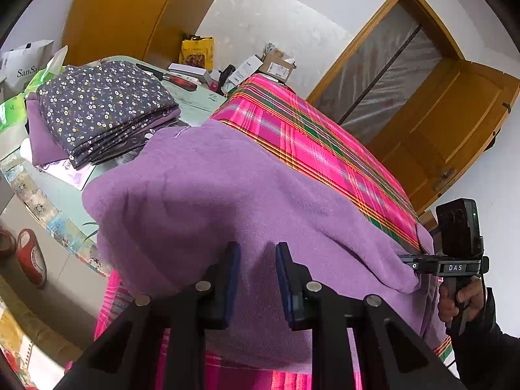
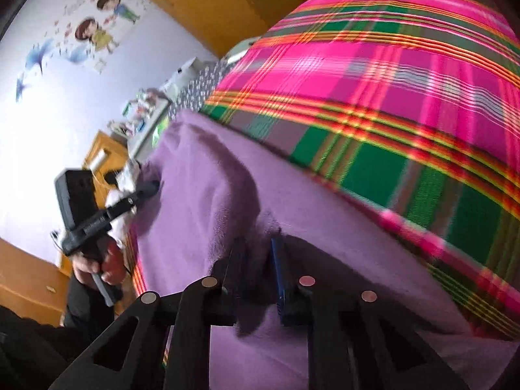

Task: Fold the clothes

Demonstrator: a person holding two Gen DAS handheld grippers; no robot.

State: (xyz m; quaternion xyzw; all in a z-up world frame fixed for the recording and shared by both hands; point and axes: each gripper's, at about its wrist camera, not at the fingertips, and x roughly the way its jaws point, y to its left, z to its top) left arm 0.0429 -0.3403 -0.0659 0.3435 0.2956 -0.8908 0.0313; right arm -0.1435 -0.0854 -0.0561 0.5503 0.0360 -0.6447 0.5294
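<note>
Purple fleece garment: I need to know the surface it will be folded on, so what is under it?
Under the purple fleece garment lies a pink plaid cloth, showing beyond its far edge and below its near edge. What the cloth covers is hidden.

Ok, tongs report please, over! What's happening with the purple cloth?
Left tongs and right tongs both pinching the purple fleece. Fleece lifted over the pink plaid cloth. Folded floral stack off to the side, not blocking.
</note>
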